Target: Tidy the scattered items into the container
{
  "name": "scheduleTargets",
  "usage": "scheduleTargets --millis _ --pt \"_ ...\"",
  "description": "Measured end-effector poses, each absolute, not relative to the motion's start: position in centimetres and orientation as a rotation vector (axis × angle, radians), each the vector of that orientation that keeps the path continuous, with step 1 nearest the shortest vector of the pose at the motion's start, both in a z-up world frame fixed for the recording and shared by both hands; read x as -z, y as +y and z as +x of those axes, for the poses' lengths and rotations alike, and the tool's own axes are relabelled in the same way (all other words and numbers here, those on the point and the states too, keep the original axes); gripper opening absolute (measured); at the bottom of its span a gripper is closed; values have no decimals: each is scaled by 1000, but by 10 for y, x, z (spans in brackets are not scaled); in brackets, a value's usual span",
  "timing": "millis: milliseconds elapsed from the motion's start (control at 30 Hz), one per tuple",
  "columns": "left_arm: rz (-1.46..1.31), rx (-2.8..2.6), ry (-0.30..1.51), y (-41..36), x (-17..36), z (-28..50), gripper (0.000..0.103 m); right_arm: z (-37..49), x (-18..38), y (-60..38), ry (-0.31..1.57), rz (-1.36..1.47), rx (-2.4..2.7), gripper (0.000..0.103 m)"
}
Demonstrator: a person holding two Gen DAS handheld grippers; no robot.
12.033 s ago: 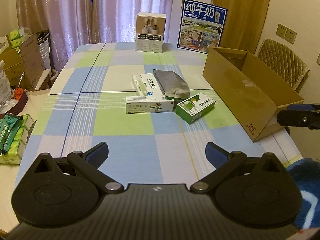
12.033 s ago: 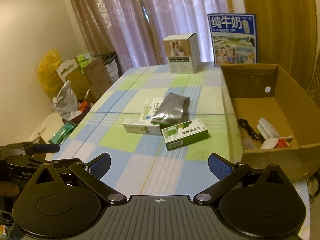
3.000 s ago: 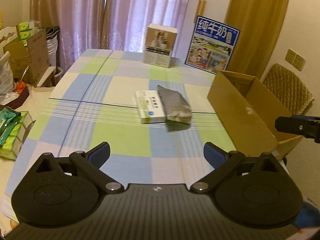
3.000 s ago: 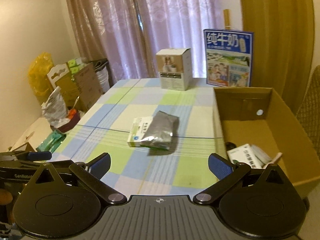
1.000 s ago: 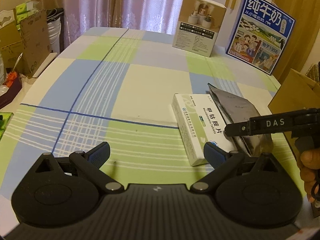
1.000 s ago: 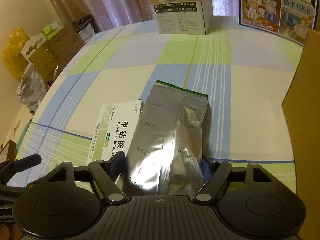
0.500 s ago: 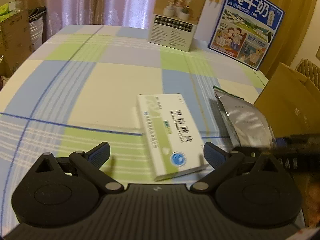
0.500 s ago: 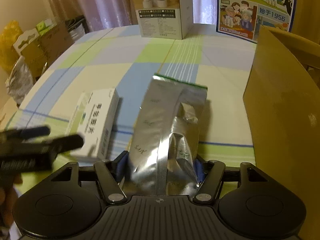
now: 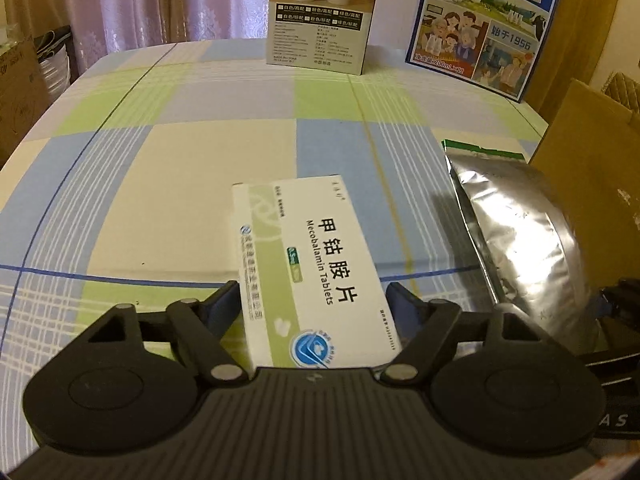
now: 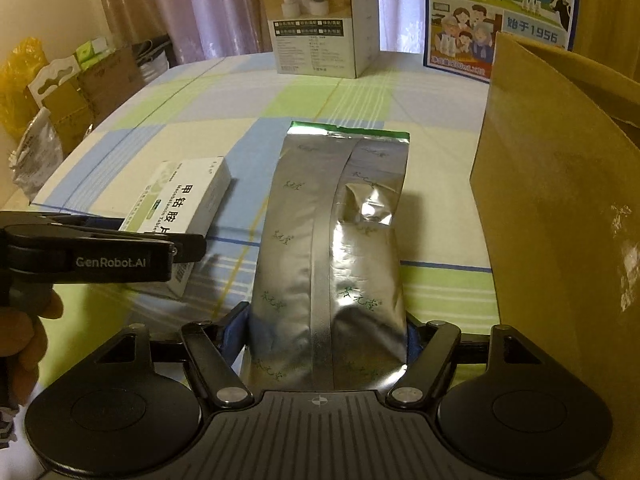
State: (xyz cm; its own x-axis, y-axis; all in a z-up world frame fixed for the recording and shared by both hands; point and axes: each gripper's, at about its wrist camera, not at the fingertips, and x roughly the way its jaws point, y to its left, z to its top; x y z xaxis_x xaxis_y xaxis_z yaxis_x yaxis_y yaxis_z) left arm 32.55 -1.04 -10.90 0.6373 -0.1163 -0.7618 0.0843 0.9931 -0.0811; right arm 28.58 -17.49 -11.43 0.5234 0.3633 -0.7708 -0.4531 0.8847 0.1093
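White-and-green cardboard tablet box (image 9: 316, 272) flat on checked tablecloth (image 9: 200, 184), between closing left gripper (image 9: 314, 306) jaws. Crinkled silver foil pouch (image 10: 332, 248) beside it, pinched by closing right gripper (image 10: 328, 330). Brown cardboard container (image 10: 560, 208) just right.

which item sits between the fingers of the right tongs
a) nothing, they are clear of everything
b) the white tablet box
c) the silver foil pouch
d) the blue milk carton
c: in the right wrist view the silver foil pouch lies between the closing fingers of the right tongs, while the white tablet box sits off to the side under the left tongs.
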Motion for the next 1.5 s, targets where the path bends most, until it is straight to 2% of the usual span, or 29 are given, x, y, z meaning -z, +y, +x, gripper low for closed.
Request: scheduleTargets --millis 33,233,667,700,733,800,933,1200,1500 --pt "-33 112 874 -10 108 324 71 284 114 -175 899 -109 -495 58" --pt "11 118 897 -9 104 302 68 264 109 -178 925 -122 -496 51" --pt "104 156 939 -12 83 204 67 197 83 -200 958 -38 -482 49" --pt "106 159 939 -13 82 199 67 194 82 -200 953 -37 -474 53" --pt "109 162 940 -13 81 194 67 192 81 -200 948 -35 -466 67" --pt "122 163 931 -14 78 189 67 190 78 -200 930 -28 -451 86" --pt "96 142 894 -7 75 190 75 195 78 -200 897 -3 -442 87" --pt "40 182 932 -1 82 211 76 233 95 -211 979 142 -426 87" --pt "145 234 1000 -15 97 227 74 246 105 -196 987 47 -409 82"
